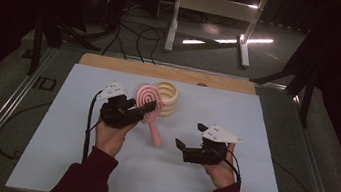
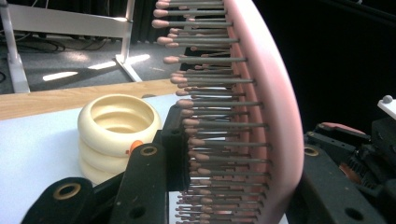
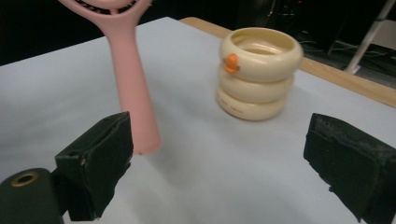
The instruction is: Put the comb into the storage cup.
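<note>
A pink hairbrush [image 1: 155, 132] stands tilted, bristles facing left, its handle end down at the white sheet. My left gripper [image 1: 145, 107] is shut on the brush's round head; in the left gripper view the jaws press on the bristles and on the pink back [image 2: 273, 93]. A cream ribbed ring holder [image 1: 168, 98] with an orange knob [image 3: 230, 63] stands just behind the brush. My right gripper [image 1: 191, 136] is open to the right of the handle [image 3: 133, 98], with nothing between its jaws.
A white sheet [image 1: 258, 138] covers the table, with a wooden strip [image 1: 112, 62] along its far edge. A white frame stand [image 1: 216, 9] and cables lie on the floor beyond. Metal rails run along both table sides.
</note>
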`<control>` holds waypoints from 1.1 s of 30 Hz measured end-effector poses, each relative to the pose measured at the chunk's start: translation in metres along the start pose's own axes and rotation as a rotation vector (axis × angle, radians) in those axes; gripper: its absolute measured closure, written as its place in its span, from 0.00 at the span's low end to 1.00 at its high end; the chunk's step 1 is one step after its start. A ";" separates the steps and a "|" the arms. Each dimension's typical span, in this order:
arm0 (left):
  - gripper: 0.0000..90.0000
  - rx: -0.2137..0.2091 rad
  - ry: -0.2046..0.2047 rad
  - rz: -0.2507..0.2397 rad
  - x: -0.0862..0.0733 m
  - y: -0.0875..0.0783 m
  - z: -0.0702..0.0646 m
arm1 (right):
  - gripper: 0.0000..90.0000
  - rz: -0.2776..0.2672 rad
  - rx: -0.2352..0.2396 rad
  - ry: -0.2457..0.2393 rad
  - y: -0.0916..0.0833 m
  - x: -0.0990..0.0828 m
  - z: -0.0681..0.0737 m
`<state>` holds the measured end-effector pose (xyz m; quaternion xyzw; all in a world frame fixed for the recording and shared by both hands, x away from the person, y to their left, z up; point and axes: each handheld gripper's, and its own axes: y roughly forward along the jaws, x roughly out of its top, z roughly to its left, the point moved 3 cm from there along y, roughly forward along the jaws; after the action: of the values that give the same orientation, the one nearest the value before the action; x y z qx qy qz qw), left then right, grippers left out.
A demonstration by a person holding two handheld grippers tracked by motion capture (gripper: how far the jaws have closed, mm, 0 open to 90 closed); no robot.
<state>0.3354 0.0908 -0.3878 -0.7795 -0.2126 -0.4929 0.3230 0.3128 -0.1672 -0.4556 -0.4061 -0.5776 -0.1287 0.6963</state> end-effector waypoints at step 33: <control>0.72 0.048 0.042 -0.014 0.034 0.002 0.013 | 0.09 -0.092 -0.141 0.064 -0.061 -0.045 -0.036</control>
<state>0.3591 0.0994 -0.3614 -0.7595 -0.2229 -0.5061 0.3425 0.2850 -0.2448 -0.4712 -0.4227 -0.5626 -0.2140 0.6775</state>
